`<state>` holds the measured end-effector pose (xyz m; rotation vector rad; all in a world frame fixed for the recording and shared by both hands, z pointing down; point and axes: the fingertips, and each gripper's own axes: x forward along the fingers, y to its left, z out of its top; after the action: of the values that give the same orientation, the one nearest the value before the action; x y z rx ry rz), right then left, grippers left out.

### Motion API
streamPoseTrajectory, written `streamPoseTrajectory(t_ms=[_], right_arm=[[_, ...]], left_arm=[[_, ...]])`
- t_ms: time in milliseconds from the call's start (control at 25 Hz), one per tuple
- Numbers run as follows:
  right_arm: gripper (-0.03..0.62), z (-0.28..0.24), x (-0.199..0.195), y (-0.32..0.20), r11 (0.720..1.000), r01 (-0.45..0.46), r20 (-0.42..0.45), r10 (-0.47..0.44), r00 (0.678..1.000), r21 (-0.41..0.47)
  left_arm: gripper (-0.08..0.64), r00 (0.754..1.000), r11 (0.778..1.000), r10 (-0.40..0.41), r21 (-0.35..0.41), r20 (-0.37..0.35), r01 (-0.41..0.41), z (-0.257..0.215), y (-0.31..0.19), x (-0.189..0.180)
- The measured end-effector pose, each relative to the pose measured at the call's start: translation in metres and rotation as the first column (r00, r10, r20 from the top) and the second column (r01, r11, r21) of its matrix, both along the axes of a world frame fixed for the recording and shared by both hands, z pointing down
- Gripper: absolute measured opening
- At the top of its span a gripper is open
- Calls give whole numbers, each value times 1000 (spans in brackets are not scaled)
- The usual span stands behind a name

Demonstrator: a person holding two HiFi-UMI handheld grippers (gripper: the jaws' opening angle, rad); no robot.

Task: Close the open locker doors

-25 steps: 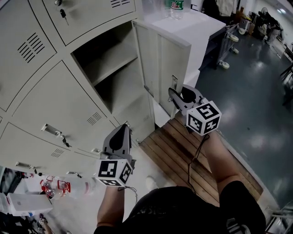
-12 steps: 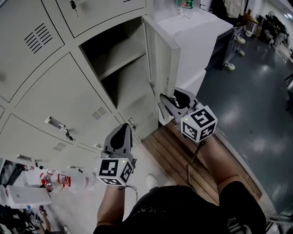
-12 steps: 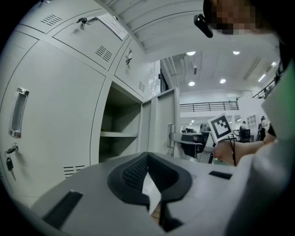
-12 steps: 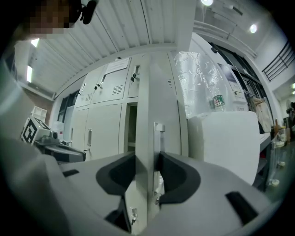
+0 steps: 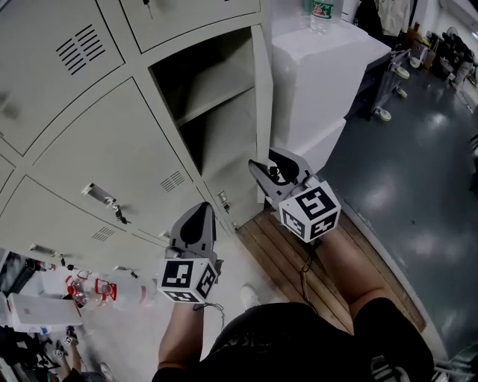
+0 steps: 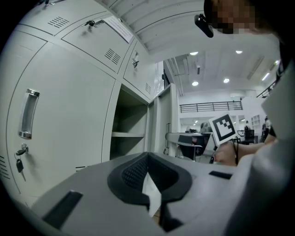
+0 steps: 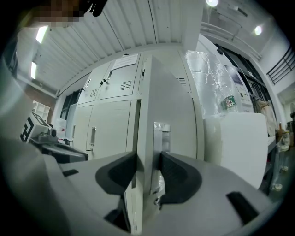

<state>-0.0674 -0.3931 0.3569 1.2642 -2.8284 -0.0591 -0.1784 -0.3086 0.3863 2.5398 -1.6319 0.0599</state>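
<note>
- Along the left of the head view, a bank of pale grey lockers fills the frame. Its closed doors have vents, handles and keys.
- At the bank's right end one compartment stands open, with a shelf across it. Its open door shows nearly edge-on here, swung out toward a white box.
- Only the right gripper view shows the door's outer face, which is plain grey with a vent high up and a small handle plate by the free edge.
- The right gripper sits at the lower part of that free edge. Its jaws are opening, with the edge and the handle plate between them.
- The left gripper is well clear of the door, with its jaws pressed together on nothing. Its own view shows this, and also the compartment's shelf from the side.
- A green-labelled bottle stands on the box.
</note>
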Motion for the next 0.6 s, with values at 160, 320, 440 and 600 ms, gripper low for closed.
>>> streamPoseTrajectory(t_ms=[160, 320, 440, 600], right_arm=[[158, 0, -22, -2, 1000, 23, -1, -23, 1000, 4], [152, -1, -42, -7, 999, 34, 3, -34, 999, 8], [152, -1, -55, -11, 999, 36, 2, -36, 999, 15], [156, -2, -73, -19, 999, 45, 7, -46, 999, 29]], left_arm=[[5, 1000, 1000, -16, 1, 1, 16, 0, 0, -14], [5, 999, 999, -33, 4, 4, 33, -1, -3, -31], [5, 999, 999, -41, 2, 1, 41, 0, -8, -42], [5, 999, 999, -42, -4, -8, 42, 4, -16, -52]])
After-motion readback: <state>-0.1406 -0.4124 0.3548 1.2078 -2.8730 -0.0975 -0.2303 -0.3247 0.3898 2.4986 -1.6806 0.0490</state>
